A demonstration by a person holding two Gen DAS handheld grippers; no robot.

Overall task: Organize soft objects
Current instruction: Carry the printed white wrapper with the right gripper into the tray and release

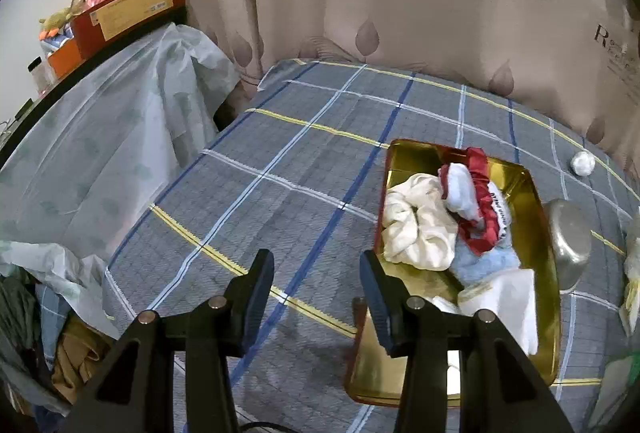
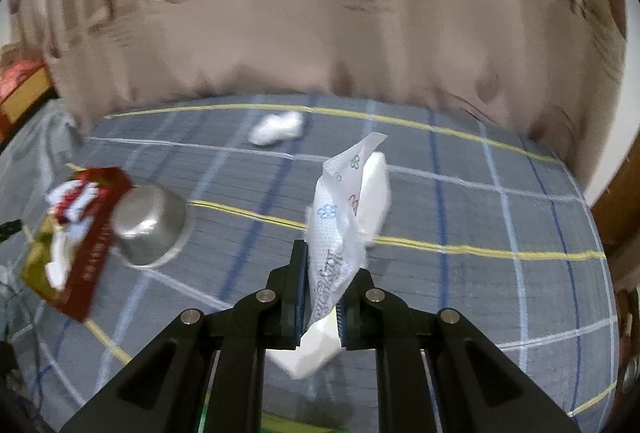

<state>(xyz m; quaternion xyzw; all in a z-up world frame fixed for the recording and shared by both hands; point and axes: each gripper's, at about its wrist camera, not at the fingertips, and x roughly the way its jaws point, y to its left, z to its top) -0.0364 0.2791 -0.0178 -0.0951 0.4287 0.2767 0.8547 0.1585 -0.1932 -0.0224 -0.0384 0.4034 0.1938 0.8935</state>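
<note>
A gold tray [image 1: 546, 265] lies on the plaid bed, holding a cream scrunchie [image 1: 416, 221], a red and white cloth [image 1: 480, 201], a light blue cloth [image 1: 484, 261] and white folded tissue [image 1: 512, 301]. My left gripper [image 1: 318, 265] is open and empty, hovering at the tray's near left edge. My right gripper [image 2: 326, 273] is shut on a white tissue packet [image 2: 340, 213] with small flower prints, held above the bed. A white soft ball [image 2: 278, 128] lies farther back; it also shows in the left wrist view [image 1: 583, 163]. The tray shows blurred in the right wrist view [image 2: 86, 265].
An upturned metal bowl [image 1: 568, 237] sits right of the tray, also in the right wrist view [image 2: 150, 227]. A beige printed curtain [image 1: 400, 13] backs the bed. A covered table [image 1: 100, 137] with a red box [image 1: 132, 13] stands at left. Clothes [image 1: 48, 333] pile at lower left.
</note>
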